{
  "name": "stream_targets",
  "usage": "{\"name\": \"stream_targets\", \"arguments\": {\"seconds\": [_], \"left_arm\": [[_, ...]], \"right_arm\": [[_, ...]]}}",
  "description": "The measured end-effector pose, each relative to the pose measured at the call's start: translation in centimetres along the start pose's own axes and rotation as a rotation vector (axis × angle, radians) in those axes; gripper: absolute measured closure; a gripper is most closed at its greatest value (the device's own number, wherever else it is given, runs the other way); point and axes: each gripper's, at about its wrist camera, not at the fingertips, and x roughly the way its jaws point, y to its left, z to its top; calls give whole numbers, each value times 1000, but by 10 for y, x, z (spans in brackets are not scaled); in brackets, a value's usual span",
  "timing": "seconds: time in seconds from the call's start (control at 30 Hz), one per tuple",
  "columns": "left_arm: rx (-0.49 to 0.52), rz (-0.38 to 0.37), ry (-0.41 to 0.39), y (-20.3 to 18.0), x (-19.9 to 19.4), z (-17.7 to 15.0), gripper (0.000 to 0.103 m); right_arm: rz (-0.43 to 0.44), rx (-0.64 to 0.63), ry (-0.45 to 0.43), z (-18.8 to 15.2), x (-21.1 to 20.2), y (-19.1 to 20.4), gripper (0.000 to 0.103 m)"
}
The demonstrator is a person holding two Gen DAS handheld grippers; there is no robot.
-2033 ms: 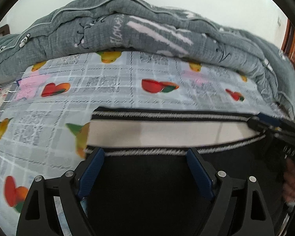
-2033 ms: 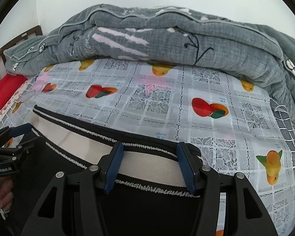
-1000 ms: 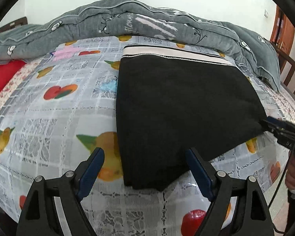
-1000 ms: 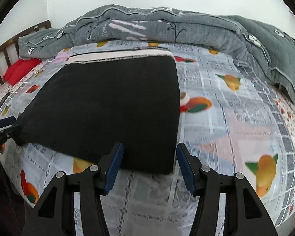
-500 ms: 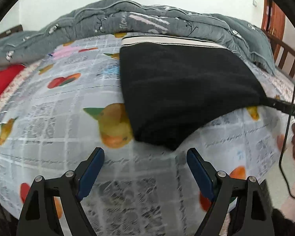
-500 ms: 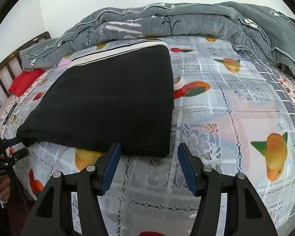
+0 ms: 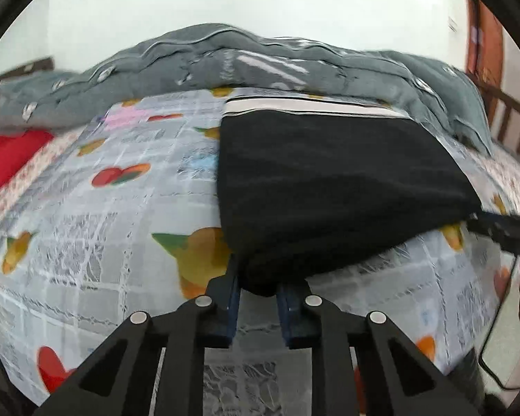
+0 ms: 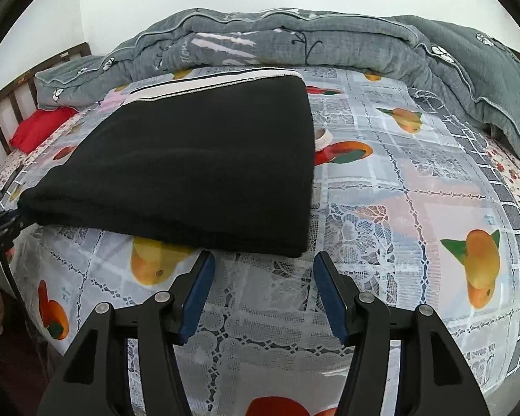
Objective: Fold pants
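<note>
At the far left of the bed a red pillow (image 8: 41,128) lies against the wooden headboard (image 8: 14,93). A grey quilt (image 8: 294,41) is heaped along the far side of the bed, over the fruit-print sheet (image 8: 416,208). The black pants (image 8: 197,170) lie folded flat on the sheet, left of the middle, with the cream waistband (image 8: 218,81) at the far edge, close to the quilt.

The left gripper (image 7: 258,287) is narrowed onto the near left corner of the pants: its blue pads (image 7: 233,291) press a bunched fold of black cloth between them. In the right wrist view the same gripper shows only as a dark tip at the left edge, touching that corner, where the cloth is drawn to a point.

The right gripper (image 8: 263,291) stands wide, with its blue pads (image 8: 197,294) well apart and holding nothing. It sits just short of the near right corner of the pants, over bare sheet. In the left wrist view it reaches in from the right edge, blurred, near the right corner.
</note>
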Motion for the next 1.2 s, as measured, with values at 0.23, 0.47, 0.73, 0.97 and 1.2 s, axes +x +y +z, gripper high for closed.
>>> {"name": "stream_targets", "arguments": {"seconds": [0.23, 0.47, 0.73, 0.97, 1.2], "left_arm": [[-85, -62, 43, 16, -5, -9, 83], [-187, -210, -66, 43, -34, -11, 38], [-229, -220, -48, 37, -10, 25, 38], [-267, -217, 72, 27, 38, 27, 27], [-227, -205, 64, 23, 40, 32, 21]], "right_arm": [[19, 8, -15, 1, -13, -12, 45], [49, 36, -108, 19, -35, -27, 45], [79, 35, -74, 37, -4, -15, 45], [104, 72, -32, 35, 14, -14, 40], [165, 140, 0, 43, 25, -29, 36]]}}
